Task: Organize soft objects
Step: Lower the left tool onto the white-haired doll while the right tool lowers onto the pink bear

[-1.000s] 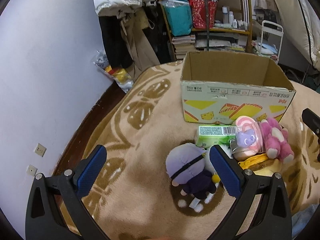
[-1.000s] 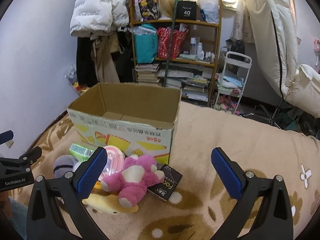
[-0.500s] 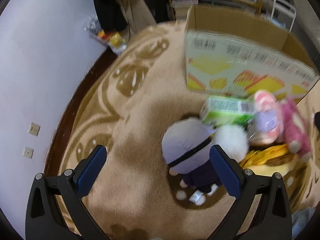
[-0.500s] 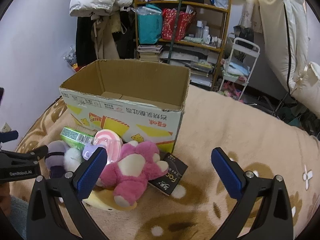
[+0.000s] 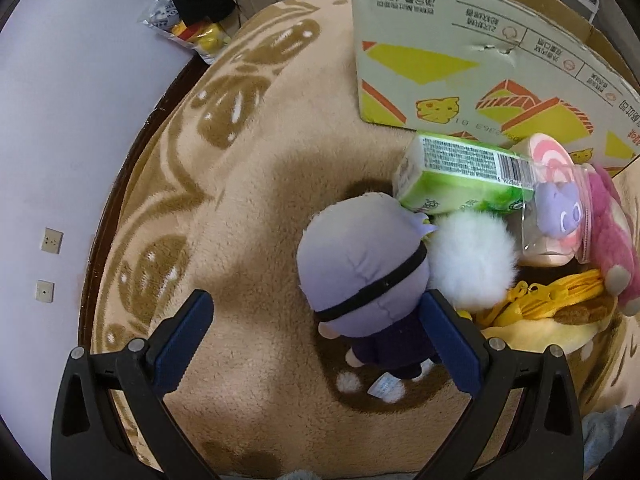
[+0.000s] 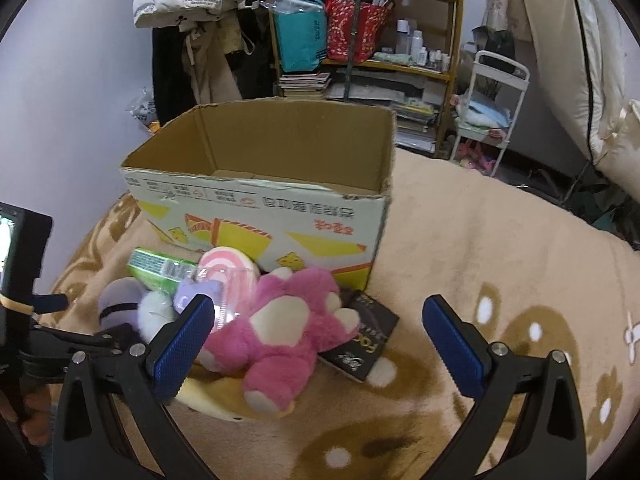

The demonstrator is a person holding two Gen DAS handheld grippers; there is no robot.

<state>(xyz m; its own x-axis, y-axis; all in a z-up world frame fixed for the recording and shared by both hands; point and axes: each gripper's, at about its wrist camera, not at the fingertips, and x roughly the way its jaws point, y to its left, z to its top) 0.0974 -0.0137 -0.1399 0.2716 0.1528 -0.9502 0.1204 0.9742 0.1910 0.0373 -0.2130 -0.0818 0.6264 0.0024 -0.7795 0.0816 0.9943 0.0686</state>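
**Toys heaped in front of the cardboard box, both tongs spread**

The left gripper (image 5: 316,334) hangs with its jaws spread wide and nothing between the pads; its right pad sits just beside the doll (image 5: 362,270), a lavender-headed figure lying on the blanket (image 5: 248,208) in front of the box. A white pompom (image 5: 470,258) touches the doll's head. The right gripper (image 6: 318,340) is likewise spread and grips nothing, with the pink bear (image 6: 286,326) lying between its pads but apart from them. The bear rests on a yellow plush (image 6: 208,396) and against a black book (image 6: 366,344). Closer to the box lie a green tissue pack (image 5: 460,178) and a bagged purple toy (image 5: 554,204). The cardboard box (image 6: 256,204) stands open on the blanket.
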